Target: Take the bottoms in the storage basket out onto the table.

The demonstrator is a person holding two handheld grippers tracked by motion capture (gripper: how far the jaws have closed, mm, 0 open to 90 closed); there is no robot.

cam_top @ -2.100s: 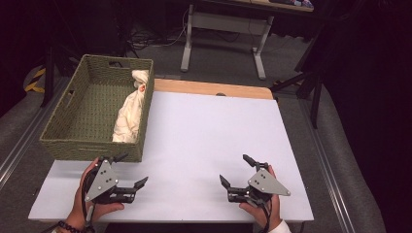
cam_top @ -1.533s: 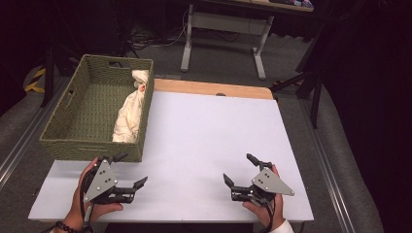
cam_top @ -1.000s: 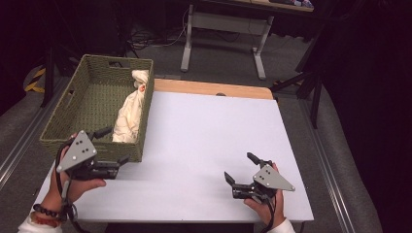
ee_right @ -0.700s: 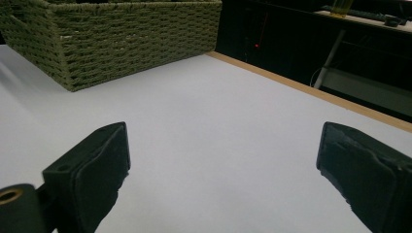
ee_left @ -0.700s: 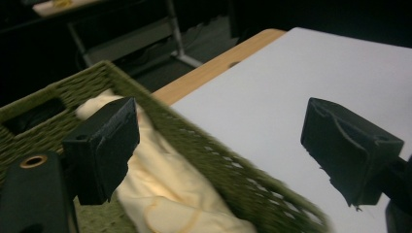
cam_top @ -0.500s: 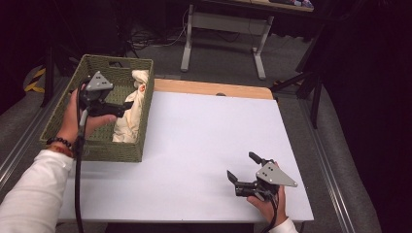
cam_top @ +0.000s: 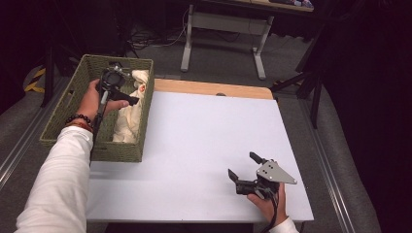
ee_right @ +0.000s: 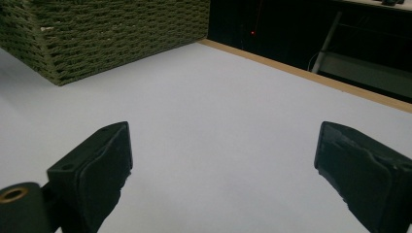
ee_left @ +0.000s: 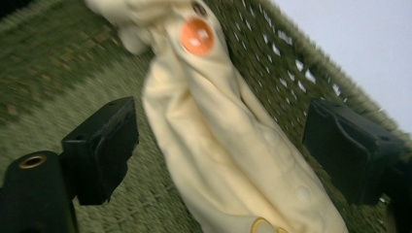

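The left gripper [cam_top: 127,97] is held over the green woven basket [cam_top: 63,124] at ten o'clock on the white table [cam_top: 204,131], jaws spread wide. Between those jaws, in the left gripper view, the cream cloth garment [ee_left: 228,145] is seen, straddled but not yet pinched; whether either jaw is touching it cannot be told. An orange button [ee_left: 197,36] is shown at twelve o'clock on the garment, which is lying along the basket's right-hand wall, at three o'clock inside it. At five o'clock on the table, the right gripper [cam_top: 245,171] is held low by a hand [cam_top: 266,204], jaws spread with bare tabletop between them, well apart from the basket.
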